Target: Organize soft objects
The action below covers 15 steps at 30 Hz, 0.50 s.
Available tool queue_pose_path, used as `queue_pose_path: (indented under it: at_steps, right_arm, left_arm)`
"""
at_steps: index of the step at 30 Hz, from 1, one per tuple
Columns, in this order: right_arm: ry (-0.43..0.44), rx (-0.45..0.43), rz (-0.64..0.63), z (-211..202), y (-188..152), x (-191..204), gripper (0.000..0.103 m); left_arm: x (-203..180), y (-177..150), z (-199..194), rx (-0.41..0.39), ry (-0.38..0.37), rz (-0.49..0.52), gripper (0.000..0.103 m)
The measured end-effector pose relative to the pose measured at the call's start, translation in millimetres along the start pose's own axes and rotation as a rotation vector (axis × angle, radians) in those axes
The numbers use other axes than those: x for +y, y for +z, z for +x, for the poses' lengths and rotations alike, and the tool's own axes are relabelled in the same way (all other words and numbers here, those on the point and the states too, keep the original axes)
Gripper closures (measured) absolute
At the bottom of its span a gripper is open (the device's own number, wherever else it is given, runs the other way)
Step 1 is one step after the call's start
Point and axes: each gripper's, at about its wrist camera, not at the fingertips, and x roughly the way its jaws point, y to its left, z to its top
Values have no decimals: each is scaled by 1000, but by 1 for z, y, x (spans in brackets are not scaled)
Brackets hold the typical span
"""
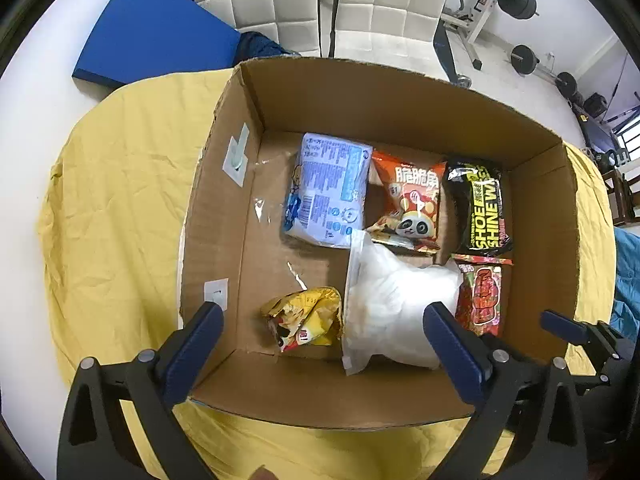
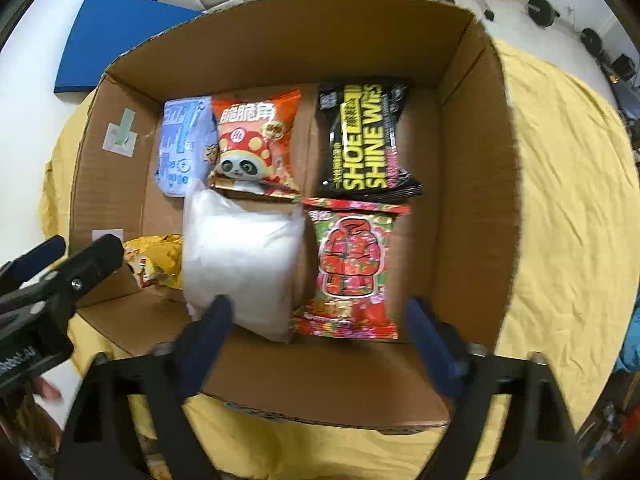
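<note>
An open cardboard box [image 1: 400, 100] [image 2: 472, 184] holds several soft packs: a pale blue pack [image 1: 328, 190] [image 2: 182, 140], an orange panda snack bag [image 1: 412, 204] [image 2: 256, 140], a black shoe-shine wipes pack [image 1: 480, 208] [image 2: 366, 136], a red floral pack [image 1: 482, 298] [image 2: 352, 268], a white plastic bag [image 1: 396, 304] [image 2: 240, 256] and a crumpled yellow bag [image 1: 306, 316] [image 2: 158, 258]. My left gripper [image 1: 322, 326] is open and empty above the box's near side. My right gripper [image 2: 318, 320] is open and empty over the near wall.
The box sits on a yellow cloth [image 1: 120, 200] [image 2: 568, 200] over a white table. A blue board [image 1: 156, 32] [image 2: 116, 36] lies at the back left. White chairs [image 1: 320, 0] and gym weights [image 1: 520, 0] stand behind. The left gripper's body shows in the right wrist view [image 2: 48, 280].
</note>
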Motion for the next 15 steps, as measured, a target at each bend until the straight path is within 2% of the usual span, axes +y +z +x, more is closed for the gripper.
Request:
queue_pose_path:
  at_steps: [3, 9, 15]
  right_arm:
    - [-27, -22, 0, -6, -5, 6, 0]
    - [-63, -71, 19, -19, -7, 7, 0]
    - [-75, -126, 15, -43, -12, 10, 0]
  left_arm:
    - [0, 2, -1, -23, 3, -2, 0]
    - [-6, -4, -7, -48, 7, 10, 0]
    - [-15, -12, -36, -101, 15, 27, 0]
